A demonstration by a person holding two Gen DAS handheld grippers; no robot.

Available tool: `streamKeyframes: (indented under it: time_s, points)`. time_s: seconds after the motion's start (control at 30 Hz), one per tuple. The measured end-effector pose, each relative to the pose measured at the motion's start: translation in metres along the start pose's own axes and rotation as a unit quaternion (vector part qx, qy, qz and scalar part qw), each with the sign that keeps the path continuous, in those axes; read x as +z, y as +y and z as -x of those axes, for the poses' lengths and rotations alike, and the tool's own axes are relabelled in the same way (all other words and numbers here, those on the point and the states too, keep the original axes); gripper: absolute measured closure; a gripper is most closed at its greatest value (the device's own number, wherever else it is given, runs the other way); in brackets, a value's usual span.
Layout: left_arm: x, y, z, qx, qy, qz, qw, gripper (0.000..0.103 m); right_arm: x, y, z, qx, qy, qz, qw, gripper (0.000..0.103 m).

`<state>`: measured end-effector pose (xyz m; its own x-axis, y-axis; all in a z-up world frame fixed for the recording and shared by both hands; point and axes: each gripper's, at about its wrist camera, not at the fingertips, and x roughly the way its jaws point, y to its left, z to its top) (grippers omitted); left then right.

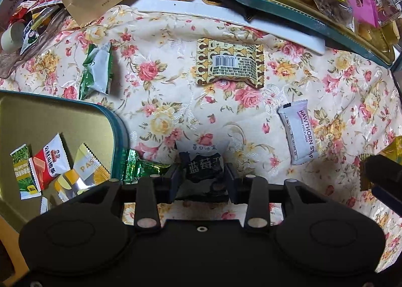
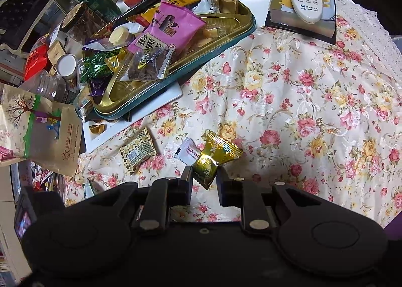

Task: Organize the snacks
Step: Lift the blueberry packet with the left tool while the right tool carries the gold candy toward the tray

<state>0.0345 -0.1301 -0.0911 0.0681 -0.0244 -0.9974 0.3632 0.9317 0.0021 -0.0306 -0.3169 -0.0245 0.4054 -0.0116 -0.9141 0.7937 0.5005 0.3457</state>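
Left gripper (image 1: 202, 173): clamped on one dark blueberry packet (image 1: 204, 164), above floral cloth (image 1: 163, 100).
Right gripper (image 2: 204, 181): clamped on one gold candy (image 2: 213, 156).
Loose on cloth: one patterned packet (image 1: 230, 65), one hawthorn strip (image 1: 299, 132), one green-white packet (image 1: 96, 72).
Tins: two, near tin (image 1: 118, 123), far tin (image 1: 301, 14).

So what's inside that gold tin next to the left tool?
In the gold tin lie a red snack packet, a green one and a yellow one. The left tool hides the tin's near corner.

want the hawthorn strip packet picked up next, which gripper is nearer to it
Right. The right gripper, holding a gold candy, sits just beside the hawthorn strip packet. The left gripper, clamping a blueberry packet, is farther off to the packet's left.
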Motion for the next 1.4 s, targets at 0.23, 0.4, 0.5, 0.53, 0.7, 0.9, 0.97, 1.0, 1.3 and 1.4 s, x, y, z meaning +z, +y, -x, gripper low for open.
streamKeyframes:
  time_s: [0.23,0.4,0.5,0.53,0.7,0.9,0.97,1.0,1.3,1.4]
  points:
    - [-0.005,-0.014,-0.014,0.029,0.005,-0.020,0.9994,0.053,-0.006,0.003,0.010,-0.006,-0.007,0.013,1.000,0.082]
    - [-0.003,-0.018,-0.013,0.028,-0.002,-0.019,0.9994,0.059,-0.008,0.008,0.029,0.008,-0.018,0.031,0.999,0.082]
    - [-0.003,-0.016,-0.009,0.027,-0.003,-0.015,0.9995,0.061,-0.009,0.008,0.038,0.012,-0.027,0.044,0.999,0.082]
    - [-0.004,-0.017,-0.010,0.027,-0.002,-0.017,0.9995,0.061,-0.010,0.008,0.041,0.012,-0.029,0.048,0.998,0.082]
    - [-0.013,-0.020,0.002,0.011,0.003,-0.022,0.9997,0.062,-0.010,0.003,0.046,0.013,-0.028,0.052,0.998,0.082]
    - [-0.031,-0.021,0.034,0.026,-0.025,-0.061,0.9975,0.062,-0.015,0.006,0.049,0.019,-0.023,0.072,0.997,0.082]
    - [-0.036,-0.015,0.044,0.038,-0.032,-0.066,0.9966,0.062,-0.017,0.009,0.049,0.025,-0.014,0.082,0.996,0.082]
    - [-0.039,-0.012,0.048,0.042,-0.034,-0.065,0.9964,0.062,-0.019,0.010,0.048,0.027,-0.010,0.086,0.996,0.082]
    - [-0.048,0.046,0.075,0.057,-0.052,-0.012,0.9969,0.062,-0.035,0.023,0.053,0.037,-0.006,0.129,0.991,0.081]
    - [-0.050,0.064,0.081,0.056,-0.060,0.015,0.9966,0.062,-0.041,0.028,0.053,0.042,-0.003,0.144,0.989,0.081]
